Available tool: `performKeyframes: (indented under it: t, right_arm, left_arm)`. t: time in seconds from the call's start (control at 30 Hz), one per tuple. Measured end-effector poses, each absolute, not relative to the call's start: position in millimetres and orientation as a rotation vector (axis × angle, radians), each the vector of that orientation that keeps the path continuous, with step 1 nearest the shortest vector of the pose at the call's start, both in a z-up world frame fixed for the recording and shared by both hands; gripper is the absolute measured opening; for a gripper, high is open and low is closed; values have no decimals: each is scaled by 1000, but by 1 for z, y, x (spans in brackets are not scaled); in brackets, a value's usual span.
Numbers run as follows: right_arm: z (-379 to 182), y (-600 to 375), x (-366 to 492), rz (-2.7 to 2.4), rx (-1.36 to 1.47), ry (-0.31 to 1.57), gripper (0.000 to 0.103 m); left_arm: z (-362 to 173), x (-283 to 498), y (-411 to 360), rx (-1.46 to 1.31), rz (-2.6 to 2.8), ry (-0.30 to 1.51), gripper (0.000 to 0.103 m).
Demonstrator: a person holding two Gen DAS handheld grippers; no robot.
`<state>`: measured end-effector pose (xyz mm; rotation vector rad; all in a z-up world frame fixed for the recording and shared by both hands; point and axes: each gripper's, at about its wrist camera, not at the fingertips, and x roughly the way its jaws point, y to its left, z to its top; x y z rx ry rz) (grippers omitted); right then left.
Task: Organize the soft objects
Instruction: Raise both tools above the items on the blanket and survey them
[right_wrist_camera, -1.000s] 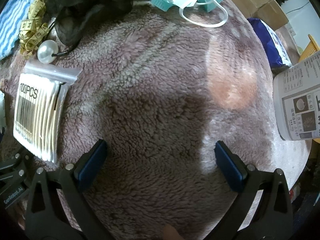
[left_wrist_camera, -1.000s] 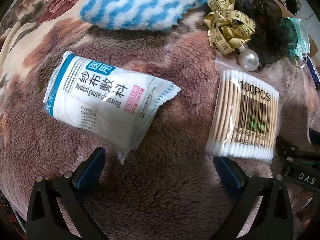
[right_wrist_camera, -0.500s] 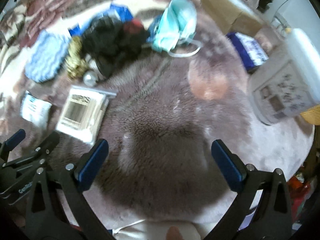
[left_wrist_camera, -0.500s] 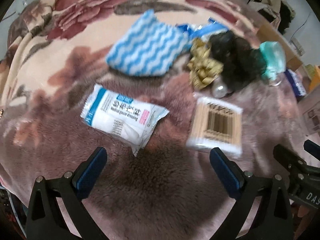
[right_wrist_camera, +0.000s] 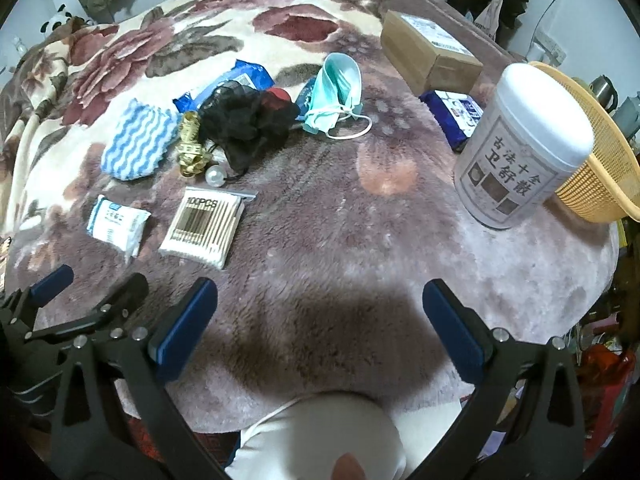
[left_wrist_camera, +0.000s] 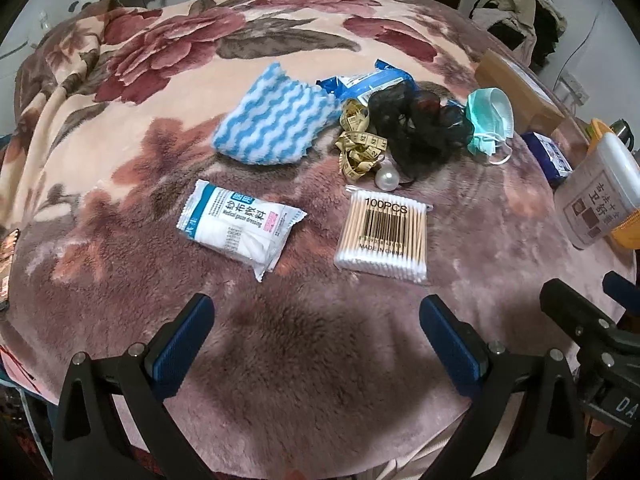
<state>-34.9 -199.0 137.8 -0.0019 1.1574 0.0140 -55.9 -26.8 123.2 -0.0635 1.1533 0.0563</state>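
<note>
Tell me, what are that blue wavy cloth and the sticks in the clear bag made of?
The blue wavy cloth looks like plush microfibre: fuzzy pile, matte. The sticks seem to be pale wood with white cotton tips, packed in a glossy plastic bag.

Floral fleece blanket, w/ gauze pack, cotton swabs, striped cloth, mask, canister

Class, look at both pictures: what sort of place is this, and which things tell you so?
Probably a bedroom at home: a floral fleece blanket covers what looks like a bed, clothes are heaped behind it, and a panda toy sits at the edge.
</note>
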Motion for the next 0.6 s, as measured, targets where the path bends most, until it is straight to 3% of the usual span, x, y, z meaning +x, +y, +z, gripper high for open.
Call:
performKeyframes:
  t: [0.6]
  right_arm:
    - [156, -208, -57, 39, -3, 1118, 103]
  left_arm:
    - [137, -74, -42, -65, 56, 1138, 103]
